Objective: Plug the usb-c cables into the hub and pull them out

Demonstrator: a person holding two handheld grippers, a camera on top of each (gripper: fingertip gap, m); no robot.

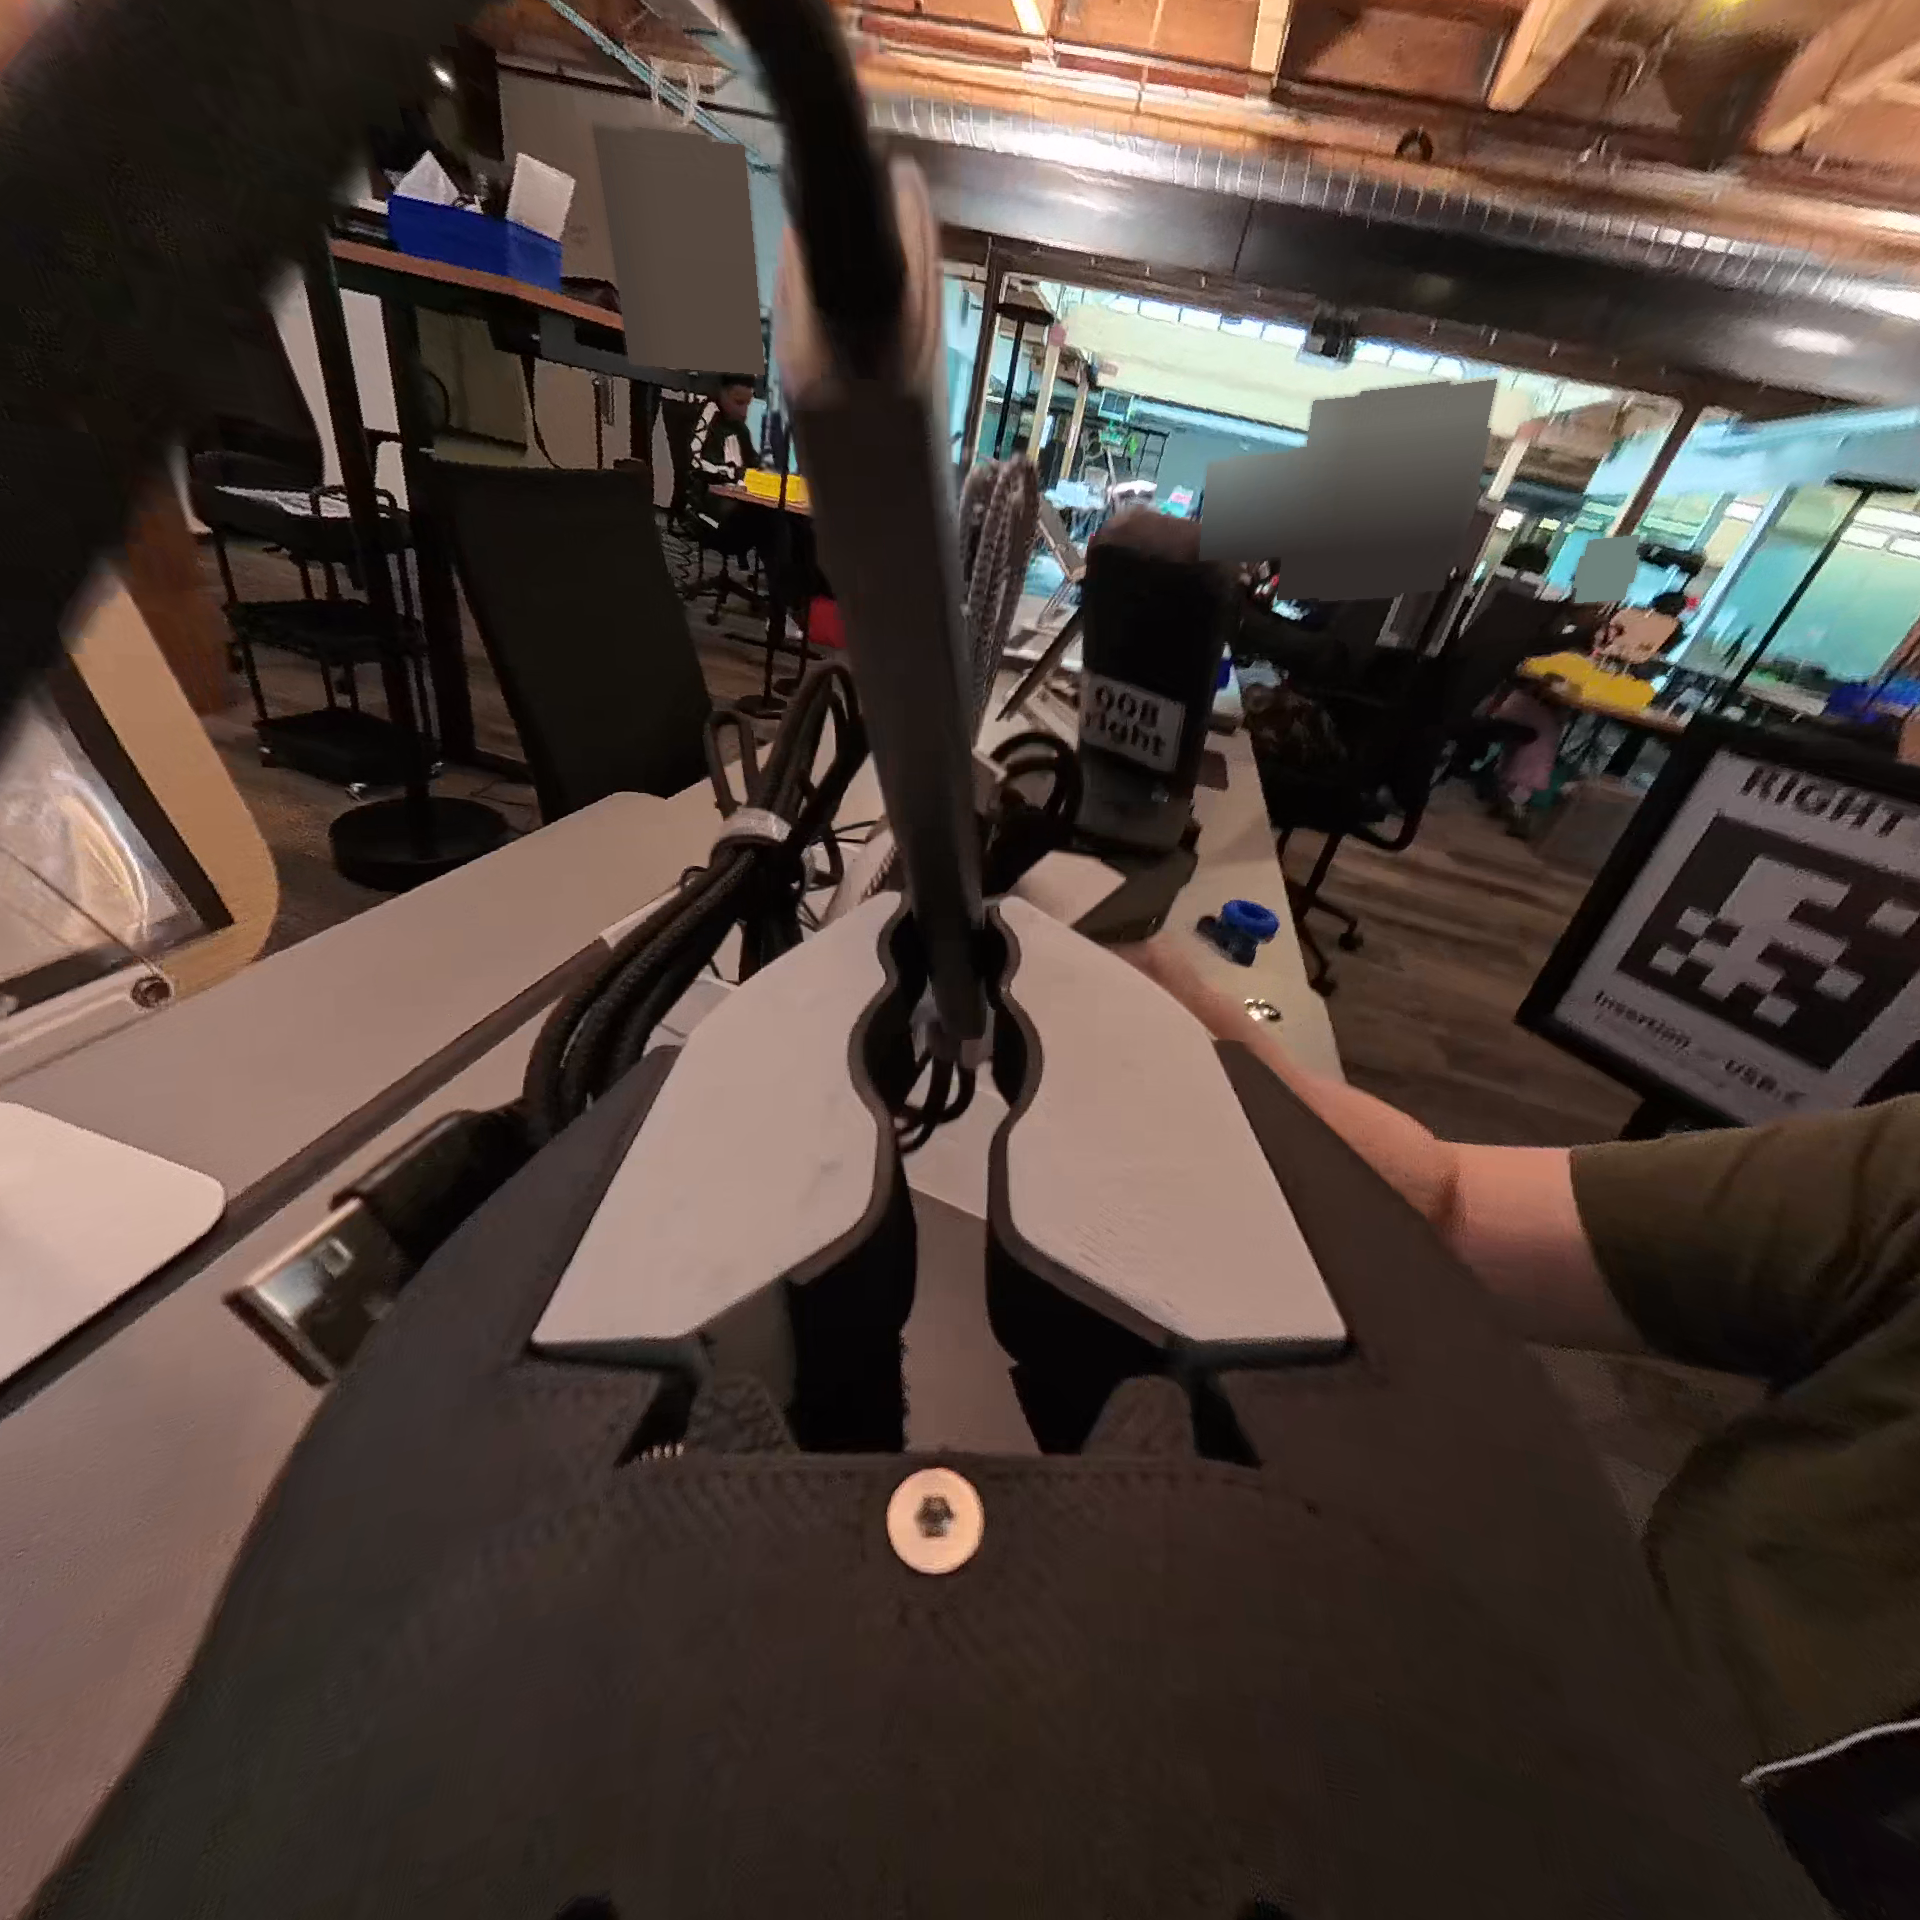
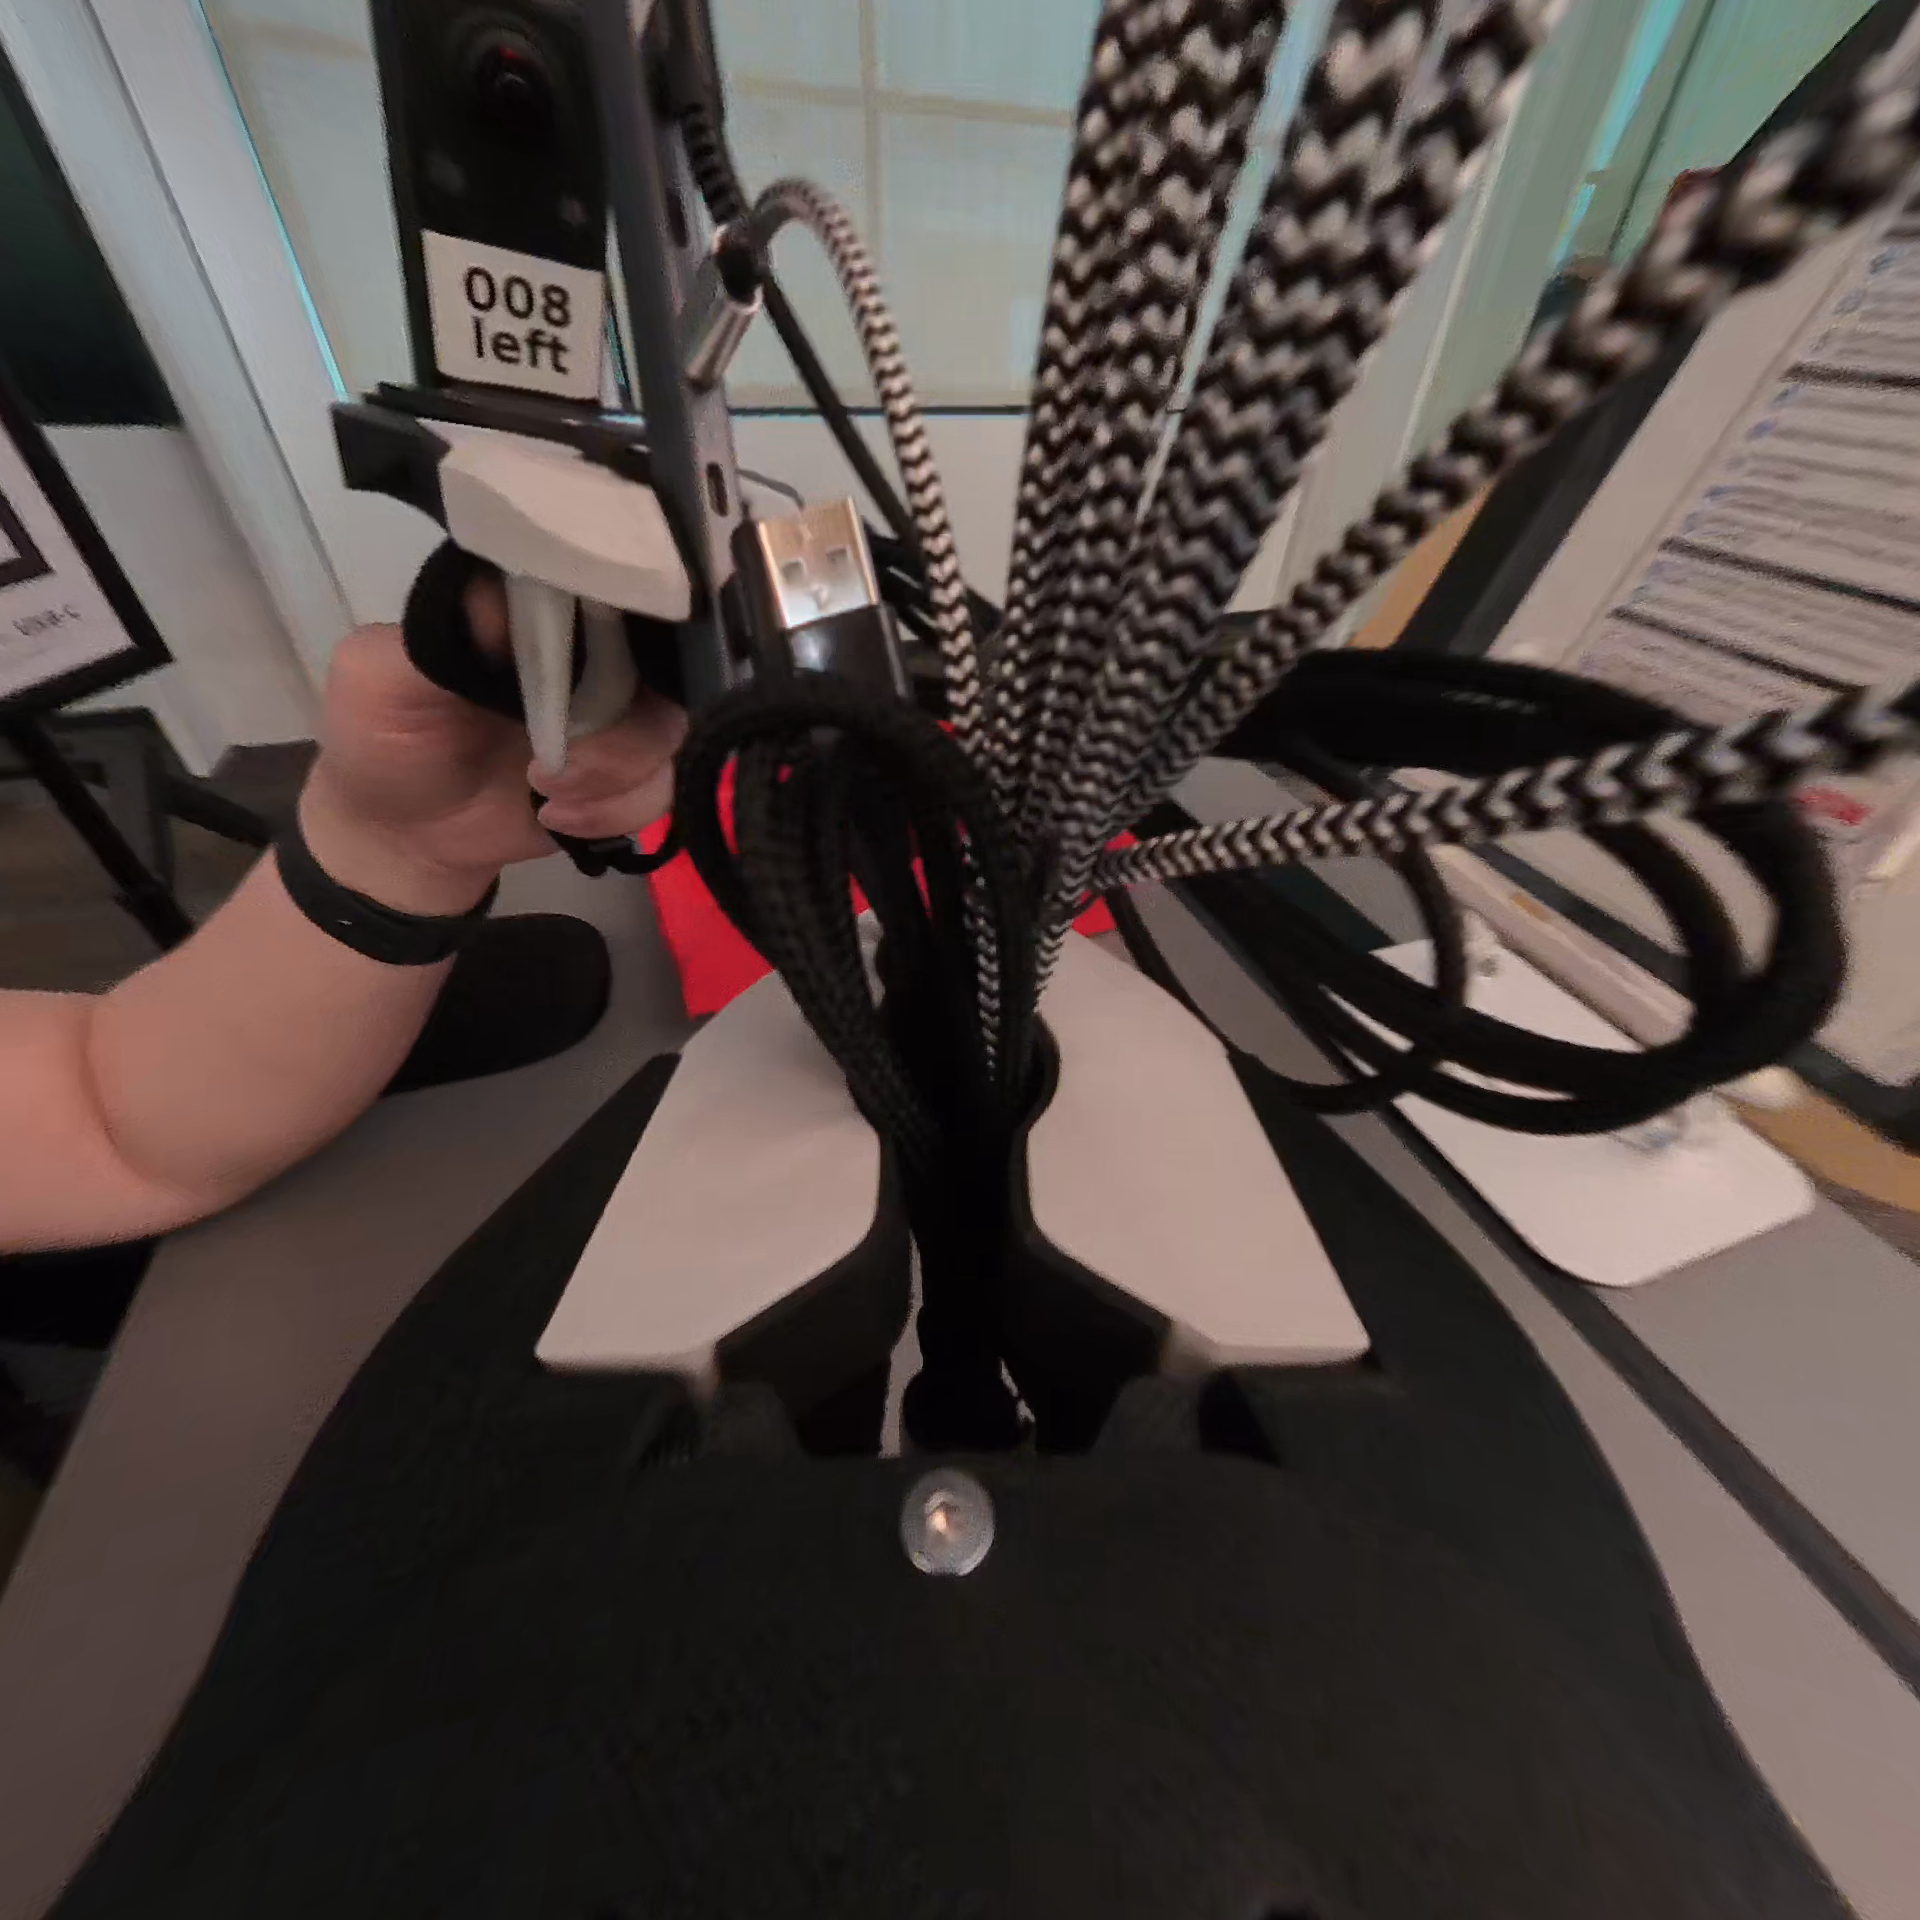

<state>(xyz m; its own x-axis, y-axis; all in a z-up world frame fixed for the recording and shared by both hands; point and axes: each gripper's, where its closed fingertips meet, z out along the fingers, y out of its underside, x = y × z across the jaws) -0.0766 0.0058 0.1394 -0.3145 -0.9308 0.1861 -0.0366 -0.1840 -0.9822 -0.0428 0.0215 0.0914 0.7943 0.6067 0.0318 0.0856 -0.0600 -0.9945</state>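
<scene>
My left gripper is shut on a slim grey hub, which stands upright between its tips with a black lead curving off the top. In the right wrist view the hub is held by the left gripper at upper left. My right gripper is shut on a bundle of black braided cables and black-and-white braided cables. A silver plug on one black-and-white cable lies by the hub's side; I cannot tell whether it is plugged in. A USB-A plug hangs beside the hub.
A grey table lies below, with a white pad on it. The tied black cable bundle and a USB-A plug hang left of my left gripper. A framed marker sign stands at the right. A blue part lies farther back.
</scene>
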